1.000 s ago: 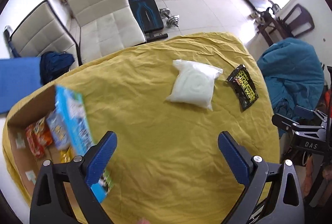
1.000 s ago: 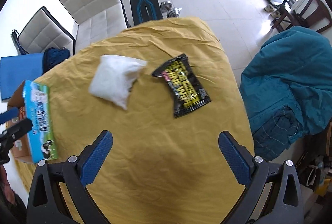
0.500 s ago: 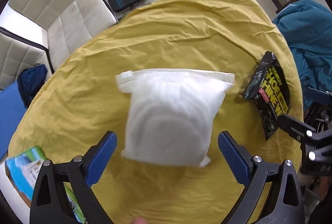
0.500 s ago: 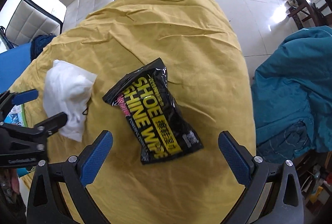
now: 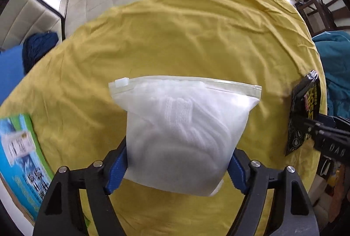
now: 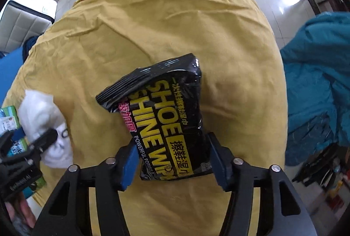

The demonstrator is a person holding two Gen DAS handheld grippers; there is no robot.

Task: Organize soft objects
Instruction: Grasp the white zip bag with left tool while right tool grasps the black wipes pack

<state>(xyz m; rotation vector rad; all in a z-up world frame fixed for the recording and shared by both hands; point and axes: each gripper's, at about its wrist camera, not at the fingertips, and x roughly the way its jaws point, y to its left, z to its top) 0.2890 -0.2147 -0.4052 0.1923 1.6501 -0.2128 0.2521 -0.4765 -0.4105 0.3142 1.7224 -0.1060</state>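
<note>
A clear zip bag (image 5: 181, 137) stuffed with white knitted fabric lies on the yellow-covered desk (image 5: 196, 39), its sealed zipper edge facing away and its slider tab at the far left corner. To its right, well apart, lies a glossy black shoe-shine wipes pack (image 6: 168, 124) with yellow lettering, flat on the cloth, its crimped end pointing away.
</note>
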